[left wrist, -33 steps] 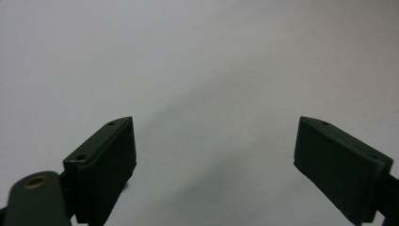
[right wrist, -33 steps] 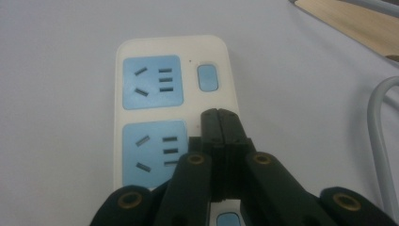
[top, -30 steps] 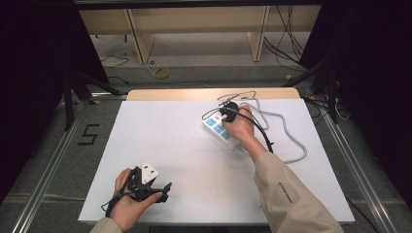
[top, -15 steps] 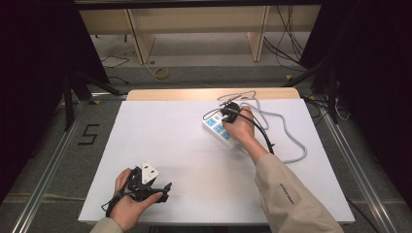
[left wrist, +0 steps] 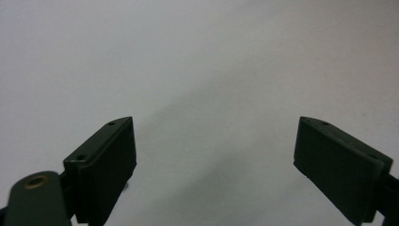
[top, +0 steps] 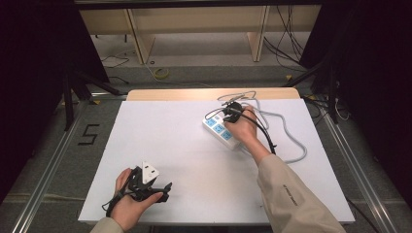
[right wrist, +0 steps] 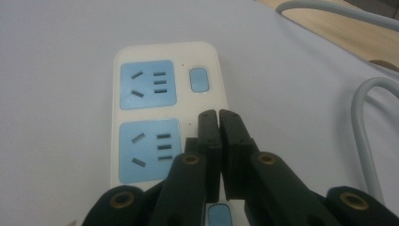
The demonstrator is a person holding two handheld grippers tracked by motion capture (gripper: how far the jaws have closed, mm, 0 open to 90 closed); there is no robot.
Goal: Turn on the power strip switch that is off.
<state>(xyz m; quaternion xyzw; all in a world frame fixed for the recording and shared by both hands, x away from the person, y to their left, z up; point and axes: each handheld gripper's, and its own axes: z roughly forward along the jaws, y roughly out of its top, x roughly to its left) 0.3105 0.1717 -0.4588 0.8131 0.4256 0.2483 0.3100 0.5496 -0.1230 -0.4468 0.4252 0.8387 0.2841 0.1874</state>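
Right gripper with jaws nearly together, empty, over a white plastic power strip with blue sockets
The strip lies right of centre on the white table; lower left, the left gripper rests wide open, holding nothing

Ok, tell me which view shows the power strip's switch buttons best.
The right gripper view: the power strip lies close up, with a blue switch button beside each socket, just past the shut fingers. In the high view the strip is small and its buttons too tiny to make out.
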